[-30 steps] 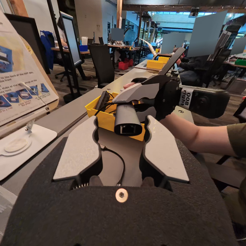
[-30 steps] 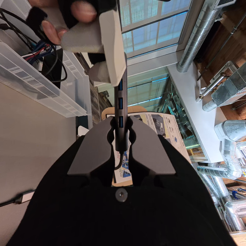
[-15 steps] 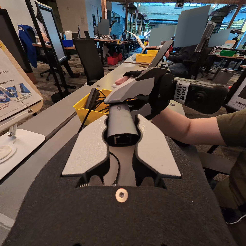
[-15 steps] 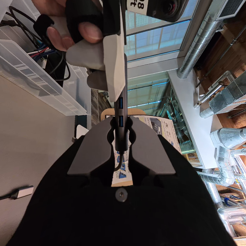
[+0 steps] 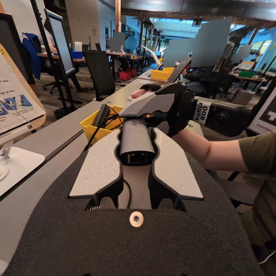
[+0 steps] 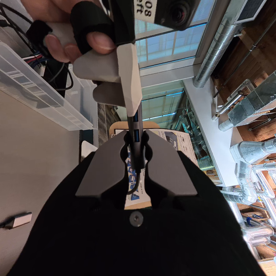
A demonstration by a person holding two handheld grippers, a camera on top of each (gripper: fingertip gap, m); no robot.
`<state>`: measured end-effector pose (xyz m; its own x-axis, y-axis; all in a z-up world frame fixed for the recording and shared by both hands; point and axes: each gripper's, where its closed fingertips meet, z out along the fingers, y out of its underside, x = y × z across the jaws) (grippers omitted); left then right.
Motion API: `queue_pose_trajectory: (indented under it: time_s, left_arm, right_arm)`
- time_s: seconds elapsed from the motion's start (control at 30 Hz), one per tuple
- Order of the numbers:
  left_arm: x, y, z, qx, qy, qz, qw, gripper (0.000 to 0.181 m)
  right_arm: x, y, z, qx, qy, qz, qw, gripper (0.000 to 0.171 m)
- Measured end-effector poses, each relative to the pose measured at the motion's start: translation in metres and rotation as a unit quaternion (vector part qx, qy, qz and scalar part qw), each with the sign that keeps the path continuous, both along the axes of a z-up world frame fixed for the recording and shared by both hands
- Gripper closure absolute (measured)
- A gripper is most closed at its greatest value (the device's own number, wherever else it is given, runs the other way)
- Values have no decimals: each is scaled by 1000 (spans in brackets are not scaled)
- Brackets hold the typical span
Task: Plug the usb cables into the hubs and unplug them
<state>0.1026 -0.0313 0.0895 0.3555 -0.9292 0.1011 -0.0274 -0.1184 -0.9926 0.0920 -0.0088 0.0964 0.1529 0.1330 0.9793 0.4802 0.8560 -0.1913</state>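
A grey USB hub (image 5: 135, 143) is held in the air between both grippers, its network-port end facing the left wrist camera. My left gripper (image 5: 135, 131) is shut on the hub's near end. My right gripper (image 5: 138, 121) comes in from the right and clamps the far end. In the right wrist view my right gripper (image 6: 136, 132) is shut on the hub (image 6: 136, 147), blue ports showing, with its black cable (image 6: 134, 189) trailing back. The left gripper (image 6: 134, 110) grips the hub's other end. A silver USB plug (image 6: 20, 221) lies on the table.
A yellow bin (image 5: 95, 131) with a black device and cables stands on the grey table (image 5: 59, 134) just behind the hub. An instruction board (image 5: 15, 104) on a white stand (image 5: 19, 164) is at the left. Clear plastic bins (image 6: 44, 101) with cables stand beside the table. Only a small space, under 4 cm, lies between the two pairs of fingers. About 25 centimetres separates my right fingertips from the silver USB plug (image 6: 20, 221).
My left gripper has moved forward over the hub's near end and shut on it; it was open a second ago. The right gripper has kept its hold.
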Motion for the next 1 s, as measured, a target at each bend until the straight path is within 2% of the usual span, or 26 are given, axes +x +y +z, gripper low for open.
queue_pose_trajectory:
  time_s: [0.33,0.4,0.47,0.53,0.6,0.67,0.73,0.83,0.9,0.97,1.0]
  left_arm:
    - [-12,13,8,-41,-82,6,996,144]
    - [-21,18,12,-42,-100,24,994,145]
    - [-34,24,17,-42,-121,50,990,145]
    - [-49,29,21,-40,-140,76,986,145]
    - [-63,33,23,-36,-146,102,983,145]
    - [-74,36,23,-29,-141,125,982,145]
    - [-81,38,24,-24,-142,137,980,145]
    - [-87,37,27,-17,-143,144,979,145]
    - [-90,37,28,-12,-139,149,979,145]
    - [-94,39,27,-6,-130,167,977,145]
    - [-96,40,26,-4,-125,173,977,145]
  right_arm:
    - [4,3,10,-35,44,17,998,145]
    - [7,2,12,-77,51,35,995,145]
    - [10,3,7,-158,43,52,985,145]
    - [10,-1,-14,-283,0,76,956,144]
    - [9,-13,-44,-408,-61,94,906,141]
    - [7,-25,-77,-474,-119,96,867,141]
    - [1,-29,-107,-509,-158,77,843,142]
    - [-4,-15,-136,-549,-166,7,819,145]
    - [1,7,-135,-569,-119,-62,811,150]
    - [3,7,-131,-621,-73,-77,776,152]
    - [1,-3,-133,-642,-72,-60,761,152]
